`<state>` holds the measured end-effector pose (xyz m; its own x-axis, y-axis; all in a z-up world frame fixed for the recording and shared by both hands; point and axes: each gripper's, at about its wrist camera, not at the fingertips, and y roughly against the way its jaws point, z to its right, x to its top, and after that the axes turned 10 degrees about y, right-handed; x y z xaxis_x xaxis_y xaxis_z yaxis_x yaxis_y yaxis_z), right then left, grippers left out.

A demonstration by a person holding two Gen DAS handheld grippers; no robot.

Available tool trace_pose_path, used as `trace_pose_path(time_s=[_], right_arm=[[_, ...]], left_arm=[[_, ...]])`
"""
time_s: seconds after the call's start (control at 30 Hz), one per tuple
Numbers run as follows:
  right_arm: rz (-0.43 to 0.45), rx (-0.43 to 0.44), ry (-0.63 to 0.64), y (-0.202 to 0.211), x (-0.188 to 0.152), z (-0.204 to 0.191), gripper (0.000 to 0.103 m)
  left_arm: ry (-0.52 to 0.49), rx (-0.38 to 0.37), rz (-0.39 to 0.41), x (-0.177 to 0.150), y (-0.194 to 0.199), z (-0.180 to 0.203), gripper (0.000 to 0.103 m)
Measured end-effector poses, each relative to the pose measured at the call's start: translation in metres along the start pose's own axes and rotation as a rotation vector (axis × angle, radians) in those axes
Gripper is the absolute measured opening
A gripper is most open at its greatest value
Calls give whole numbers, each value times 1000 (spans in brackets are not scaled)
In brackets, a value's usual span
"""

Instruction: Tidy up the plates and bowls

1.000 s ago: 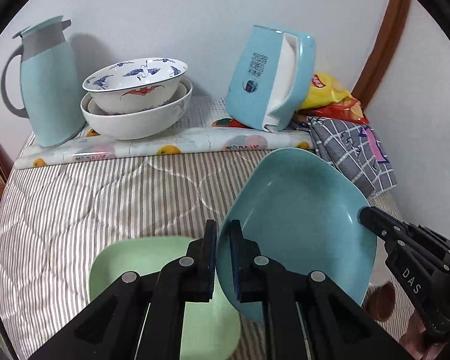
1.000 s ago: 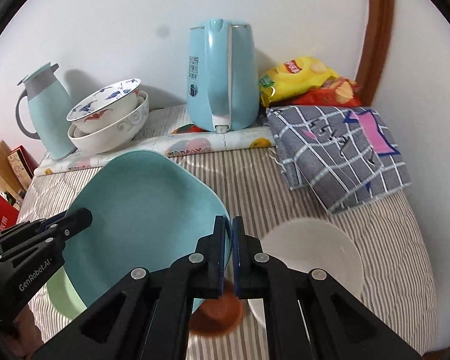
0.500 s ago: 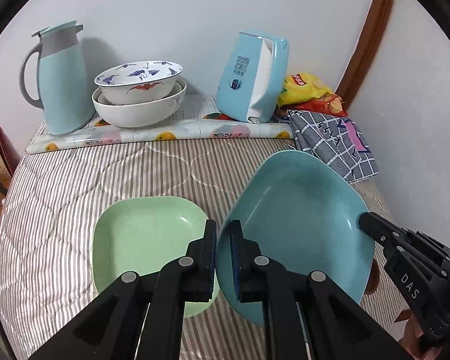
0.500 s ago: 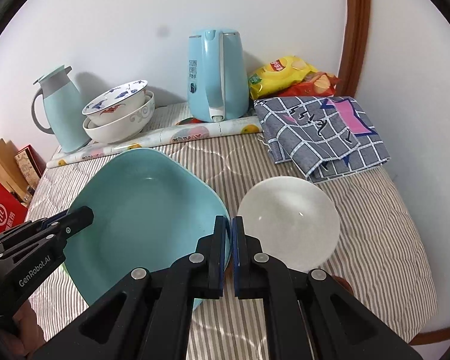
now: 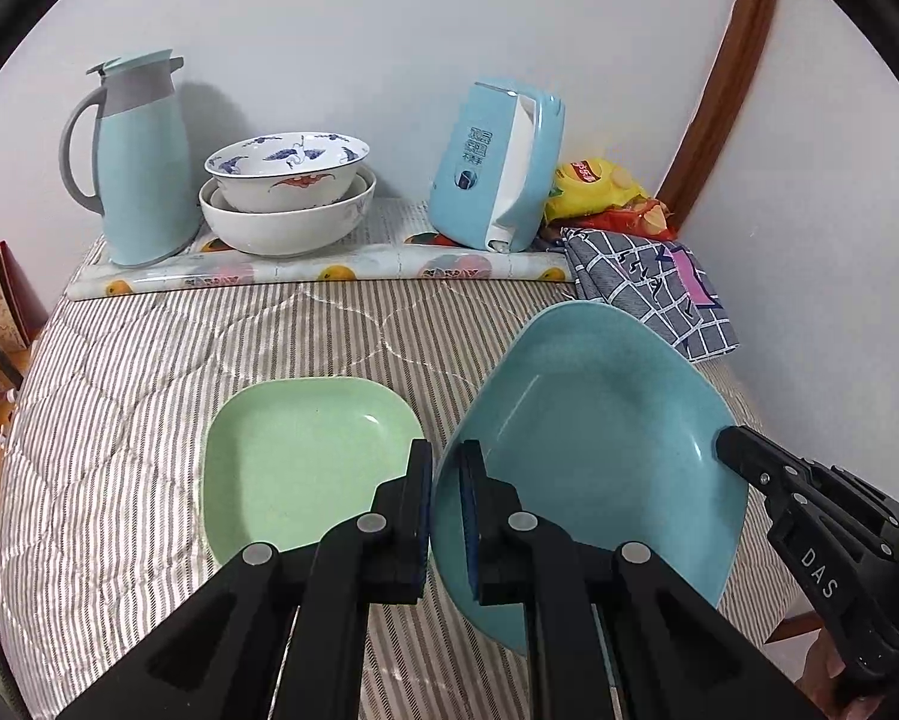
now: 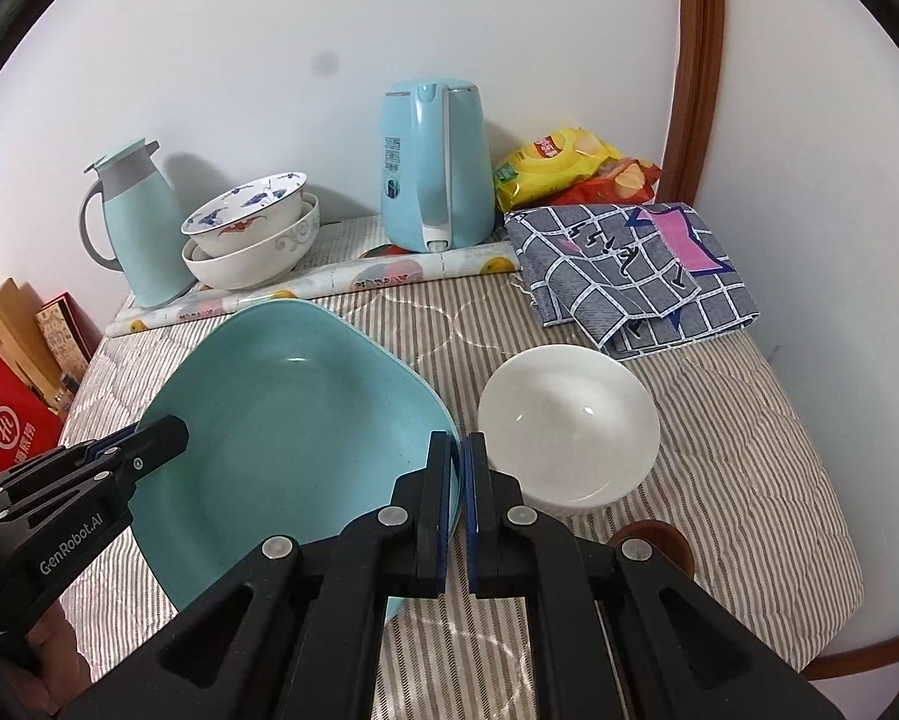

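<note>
Teal plate (image 5: 593,438), gripped at opposite rims by left tongs (image 5: 446,480) and right tongs (image 6: 462,468), hangs above the surface; green plate (image 5: 305,456) and white bowl (image 6: 569,426) lie unstacked.

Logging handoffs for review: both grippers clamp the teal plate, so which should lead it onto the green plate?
Left, probably. The left gripper grips the teal plate edge nearest the green plate; the right gripper sits beside the white bowl.
</note>
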<state>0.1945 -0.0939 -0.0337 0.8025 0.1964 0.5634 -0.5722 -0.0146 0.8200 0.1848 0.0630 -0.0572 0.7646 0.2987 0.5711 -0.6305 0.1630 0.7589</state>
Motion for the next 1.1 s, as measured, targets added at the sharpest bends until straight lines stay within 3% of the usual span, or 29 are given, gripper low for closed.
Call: trace_pose_path(time_s=[1.1], right_arm=[[-11,55,77,-5,2,-65,4]], left_arm=[[106,42,15,-5,18,-72,10]])
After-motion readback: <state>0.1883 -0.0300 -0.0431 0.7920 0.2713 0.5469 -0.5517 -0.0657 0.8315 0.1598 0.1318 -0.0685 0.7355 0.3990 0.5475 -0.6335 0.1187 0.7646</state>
